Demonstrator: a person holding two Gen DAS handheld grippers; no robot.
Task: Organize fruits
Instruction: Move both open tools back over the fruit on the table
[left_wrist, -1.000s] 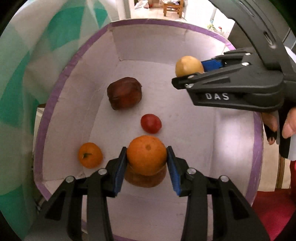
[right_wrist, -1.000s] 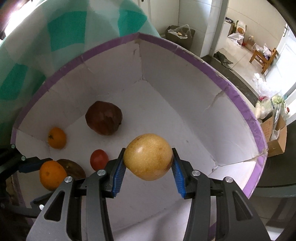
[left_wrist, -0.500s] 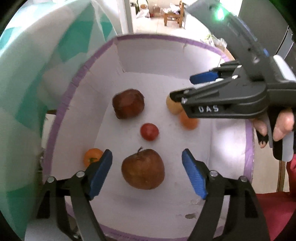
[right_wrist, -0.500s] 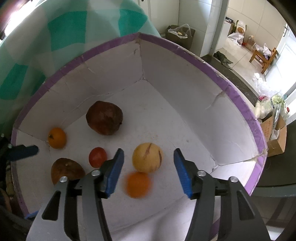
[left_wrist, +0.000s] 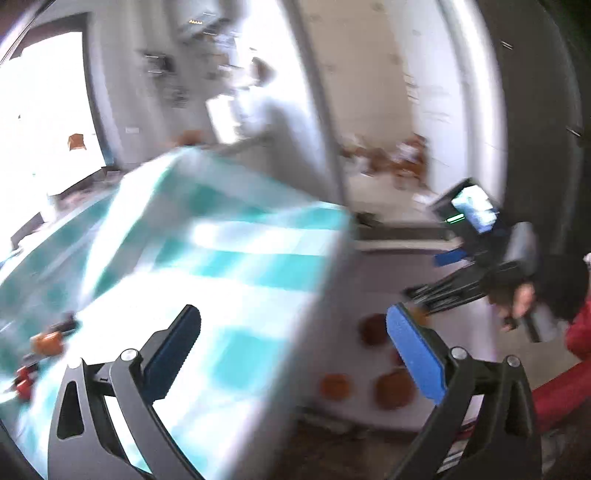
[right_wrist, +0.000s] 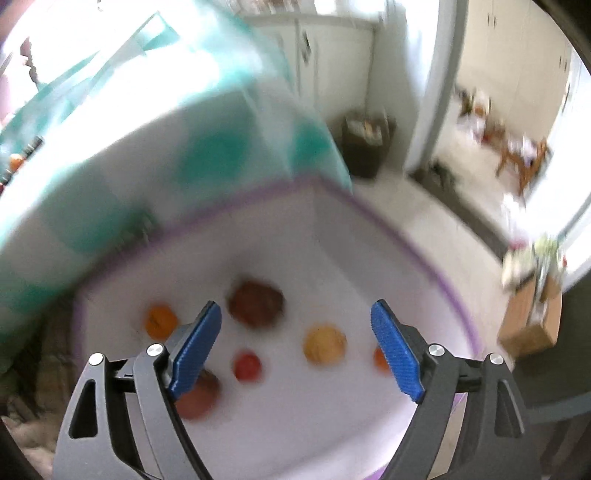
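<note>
Jaws of both grippers are opening wide with nothing between them; left gripper is facing the checked cloth, where loose fruit is lying at the frame's left edge; right gripper is hanging over the box, its fruits lying below.

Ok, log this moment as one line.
left hand-held gripper: opening, empty | right hand-held gripper: opening, empty | white box: six fruits inside | checked tablecloth: beside box
</note>
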